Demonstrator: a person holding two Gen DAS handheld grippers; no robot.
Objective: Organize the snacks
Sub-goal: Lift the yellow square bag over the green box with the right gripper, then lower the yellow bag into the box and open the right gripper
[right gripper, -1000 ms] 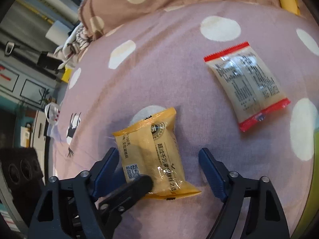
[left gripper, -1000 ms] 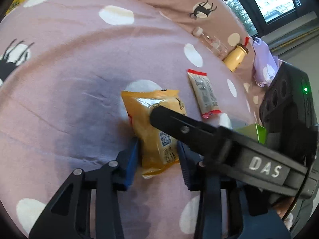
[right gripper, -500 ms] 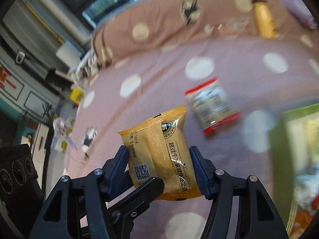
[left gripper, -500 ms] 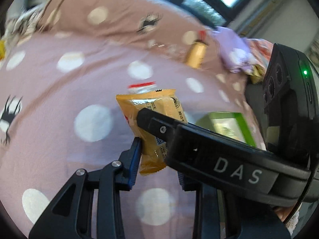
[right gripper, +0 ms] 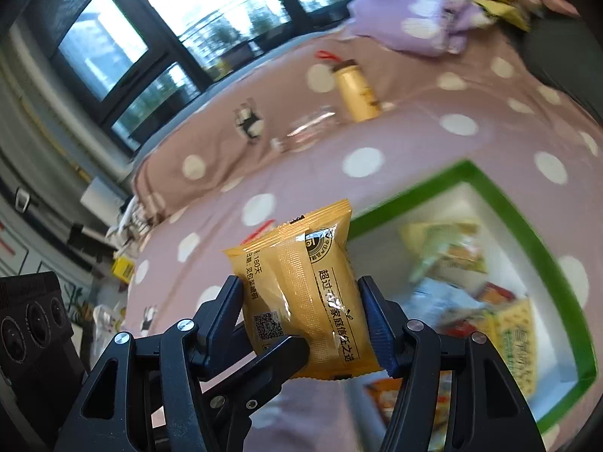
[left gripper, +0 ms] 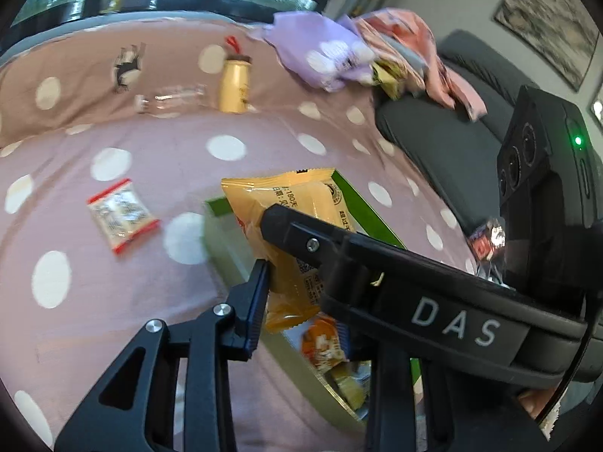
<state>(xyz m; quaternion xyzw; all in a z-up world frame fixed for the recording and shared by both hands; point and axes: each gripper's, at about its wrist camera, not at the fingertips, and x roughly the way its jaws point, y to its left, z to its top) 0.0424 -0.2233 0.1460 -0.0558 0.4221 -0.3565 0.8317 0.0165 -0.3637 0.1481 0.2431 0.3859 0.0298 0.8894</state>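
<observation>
Both grippers grip one yellow snack packet (left gripper: 290, 233), also in the right wrist view (right gripper: 301, 297). My left gripper (left gripper: 297, 282) is shut on its lower end, its right finger hidden behind the other gripper. My right gripper (right gripper: 301, 316) is shut on its sides. The packet hangs in the air over the near corner of a green-rimmed box (right gripper: 501, 203) holding several snacks; the box also shows in the left wrist view (left gripper: 373, 214). A red-edged clear snack packet (left gripper: 121, 215) lies on the bed to the left.
The bed has a mauve polka-dot cover (left gripper: 113, 301). A yellow bottle (left gripper: 234, 86) and a clear bottle (left gripper: 171, 96) lie at the back by the pillow. Purple and pink clothes (left gripper: 328, 56) lie on a grey sofa (left gripper: 452, 143) at the right. Windows are behind.
Both grippers closed on the yellow packet, lifted it off the bed and carried it right, over the green box. The red-edged packet stayed on the bed.
</observation>
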